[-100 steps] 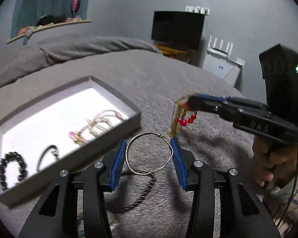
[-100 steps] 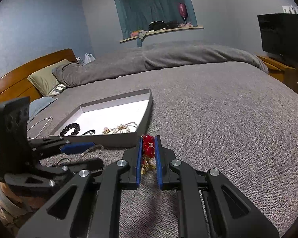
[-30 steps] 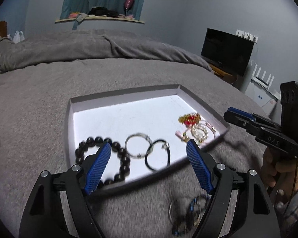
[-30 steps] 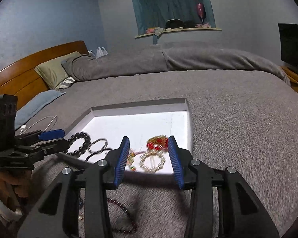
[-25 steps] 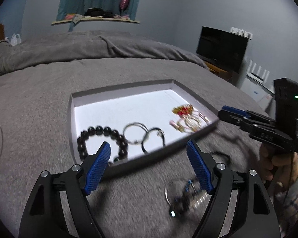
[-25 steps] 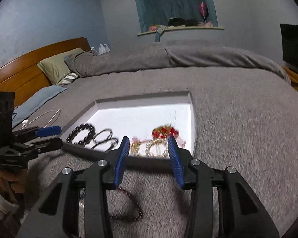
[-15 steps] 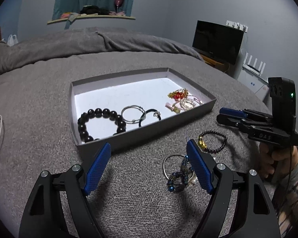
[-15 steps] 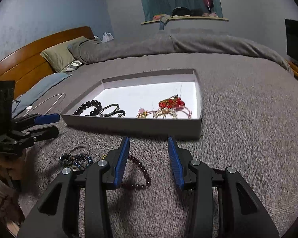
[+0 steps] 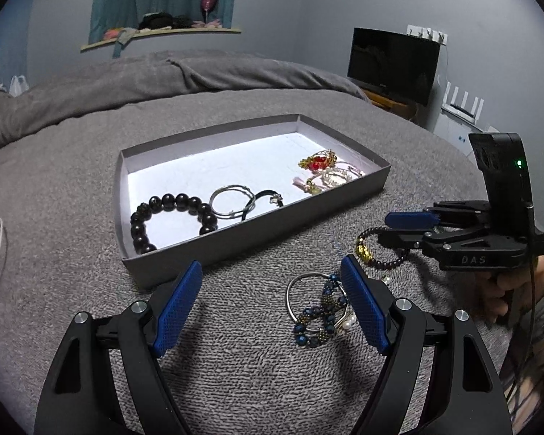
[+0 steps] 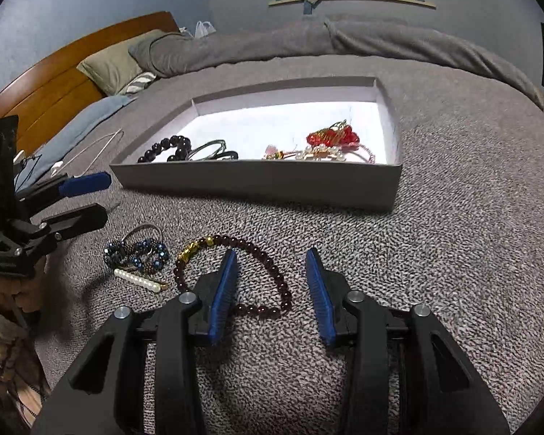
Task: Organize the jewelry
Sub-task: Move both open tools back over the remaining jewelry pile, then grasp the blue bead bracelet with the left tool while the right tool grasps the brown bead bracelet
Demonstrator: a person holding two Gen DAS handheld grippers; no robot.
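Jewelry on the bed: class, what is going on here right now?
A person holds a gripper in each hand over a grey bed. The box already holds several bracelets. The right gripper is closing over the dark red bracelet, which lies loose on the blanket between its fingers, not yet pinched. The left gripper is open and empty beside the blue bead pile.

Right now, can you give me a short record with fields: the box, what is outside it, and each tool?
box: grey tray on the bed cover, holding black bead bracelet, red ornament and other pieces
outside box: dark red bead bracelet; blue bead tangle; pearl piece
left tool: open wide, nothing between the pads
right tool: closing, above the dark red bead bracelet, not gripping it
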